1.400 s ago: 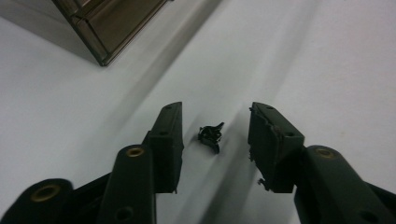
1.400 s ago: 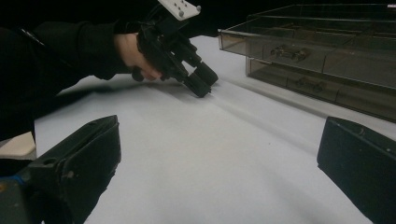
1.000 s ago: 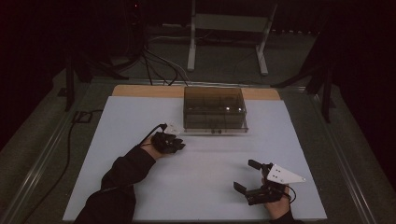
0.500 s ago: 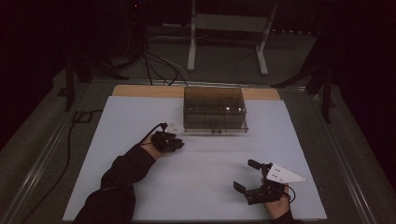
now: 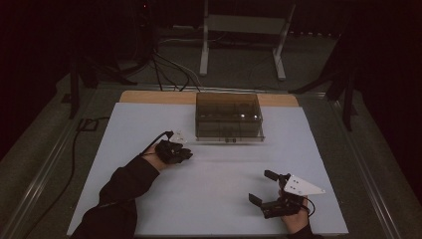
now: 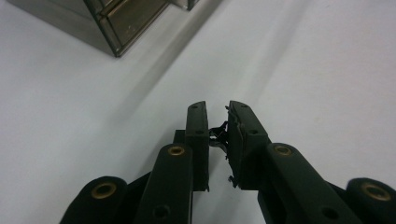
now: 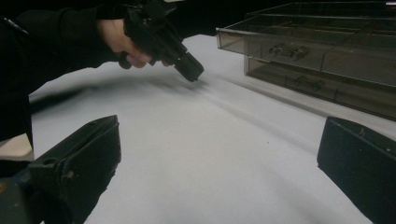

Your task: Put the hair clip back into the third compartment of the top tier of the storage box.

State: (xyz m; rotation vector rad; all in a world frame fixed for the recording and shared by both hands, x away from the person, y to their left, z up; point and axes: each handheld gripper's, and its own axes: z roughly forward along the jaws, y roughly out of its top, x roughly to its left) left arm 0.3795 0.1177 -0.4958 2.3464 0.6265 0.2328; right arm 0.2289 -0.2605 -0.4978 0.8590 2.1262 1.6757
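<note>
Two grippers work my white table: the left gripper (image 6: 218, 122) clenched on a tiny dark wiry part (image 6: 218, 135), the smoked clear plastic drawer box (image 5: 229, 116) just ahead of it; the right gripper (image 5: 262, 186) gapes empty, well behind. I judge a slow, level approach best, keeping the pinch firm until over the box.

left tool (image 5: 185, 153): jaws drawn nearly together with a slim gap, tips angled down, a small dark bit between the pads (too small to identify) | left forearm: dark sleeve, reaching in from the lower left | right tool (image 5: 261, 186): jaws spread wide, level and low | right hand (image 5: 294, 219): gripping from behind
</note>
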